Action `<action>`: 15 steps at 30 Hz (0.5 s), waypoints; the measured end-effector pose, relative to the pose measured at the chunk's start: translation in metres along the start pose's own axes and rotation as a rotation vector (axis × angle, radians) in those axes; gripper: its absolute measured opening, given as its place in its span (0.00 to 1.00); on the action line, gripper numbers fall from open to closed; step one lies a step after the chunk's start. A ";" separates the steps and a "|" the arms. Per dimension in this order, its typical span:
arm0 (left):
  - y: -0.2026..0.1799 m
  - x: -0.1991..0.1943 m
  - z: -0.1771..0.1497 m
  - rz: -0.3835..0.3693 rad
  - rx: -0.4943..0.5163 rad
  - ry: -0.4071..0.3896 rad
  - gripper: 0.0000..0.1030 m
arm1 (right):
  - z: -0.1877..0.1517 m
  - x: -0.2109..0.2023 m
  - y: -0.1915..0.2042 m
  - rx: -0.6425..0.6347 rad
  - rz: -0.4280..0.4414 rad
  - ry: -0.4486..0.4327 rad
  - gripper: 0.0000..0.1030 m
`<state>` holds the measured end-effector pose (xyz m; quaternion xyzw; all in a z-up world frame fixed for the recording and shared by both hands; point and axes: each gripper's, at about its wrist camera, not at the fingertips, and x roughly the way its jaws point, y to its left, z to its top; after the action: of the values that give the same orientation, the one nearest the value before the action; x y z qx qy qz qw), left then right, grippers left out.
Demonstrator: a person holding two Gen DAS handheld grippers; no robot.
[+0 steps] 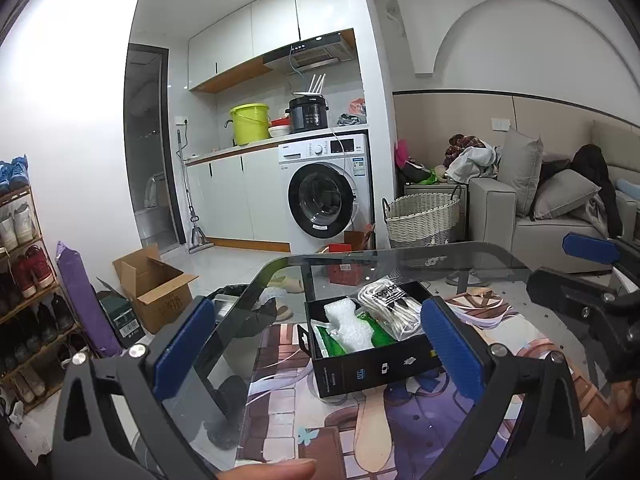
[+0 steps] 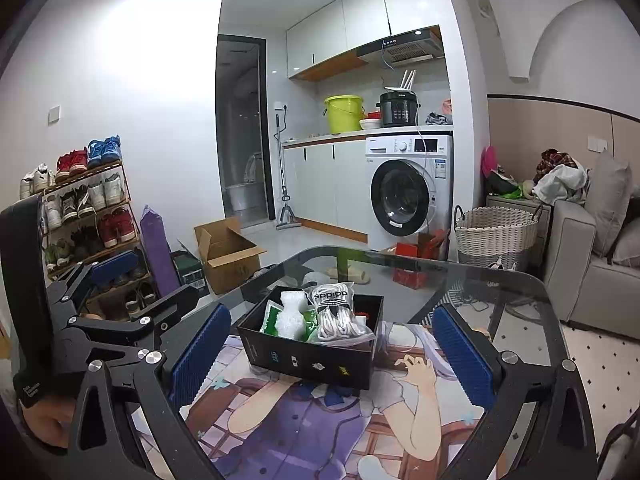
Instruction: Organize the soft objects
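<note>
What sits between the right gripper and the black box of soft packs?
Nothing visible. The right gripper is open, and only bare printed mat lies between it and the box. The left gripper is off to its left, clear of that path.

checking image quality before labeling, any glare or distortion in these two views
Left wrist view: strong fisheye bending and dark corners, a blown-out patch on the left wall, reflections on the glass table. Right wrist view: same curvature, a bright wash on the wall, while the black box and its soft packets stay sharp; both grippers are open.
</note>
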<state>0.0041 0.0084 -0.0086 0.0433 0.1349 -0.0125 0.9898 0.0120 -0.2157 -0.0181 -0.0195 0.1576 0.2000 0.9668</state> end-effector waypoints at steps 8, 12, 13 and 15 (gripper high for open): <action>-0.001 -0.001 0.000 0.008 0.004 -0.009 1.00 | 0.000 0.003 0.000 0.000 0.003 0.010 0.99; 0.000 -0.001 -0.001 0.011 -0.003 -0.002 1.00 | -0.003 0.004 0.002 -0.012 0.001 0.007 0.99; 0.000 -0.001 -0.001 0.010 -0.005 0.000 1.00 | -0.003 0.005 0.001 -0.012 0.002 0.008 0.99; 0.000 0.000 -0.001 0.007 -0.009 0.007 1.00 | -0.004 0.005 0.002 -0.008 0.002 0.009 0.99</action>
<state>0.0041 0.0088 -0.0093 0.0392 0.1383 -0.0082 0.9896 0.0143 -0.2126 -0.0230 -0.0244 0.1613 0.2013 0.9658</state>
